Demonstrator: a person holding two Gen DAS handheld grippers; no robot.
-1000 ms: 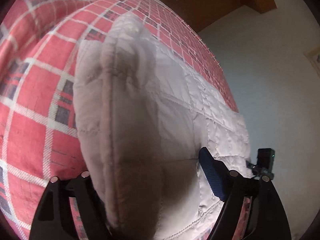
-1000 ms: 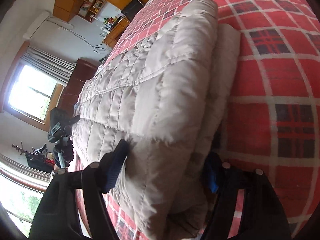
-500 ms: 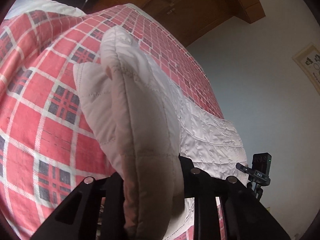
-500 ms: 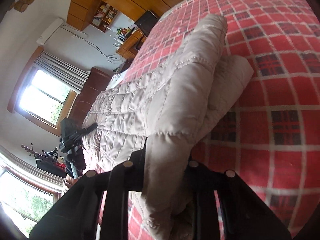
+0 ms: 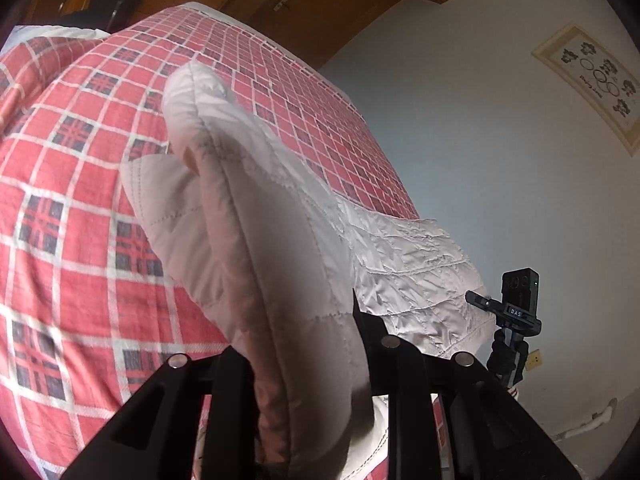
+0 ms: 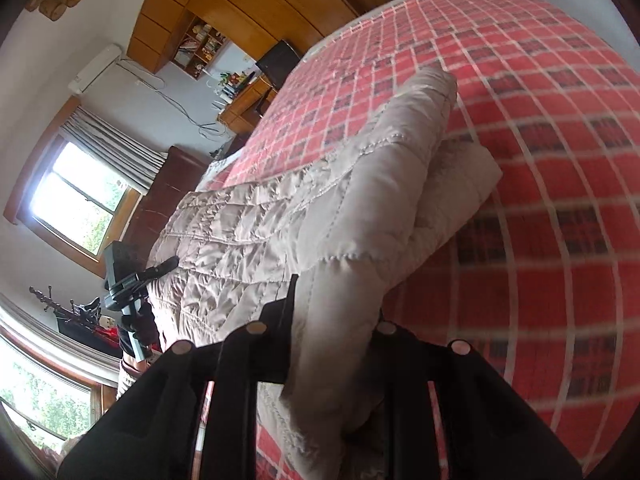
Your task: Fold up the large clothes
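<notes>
Bed [image 5: 72, 208]: red plaid cover, fills most of both views and carries the garment. Quilted jacket [image 5: 280, 240]: pale beige, padded, lies on the bed, already doubled into thick layers, with a flatter, crinkled quilted panel running along the near edge of the bed between the two tongs; judged to be mid-fold, both near corners gathered so the bulk can be carried over in one move. Long axis: each thick folded edge runs from the tongs away toward the far side of the bed, its far end resting on the plaid, its near end raised in the grip. Left tongs [image 5: 304, 364]: drawn together, clamped on a thick fold of the jacket, the padding bulging out between the black fingers. Right tongs [image 6: 332, 344]: likewise closed tight on a bunched layer at the other near corner. Small black camera on a stand [image 5: 520, 300]: just beyond the near edge of the bed, apart from the jacket. Framed picture [image 5: 592, 80]: on the pale wall to the right, well apart from the work.
</notes>
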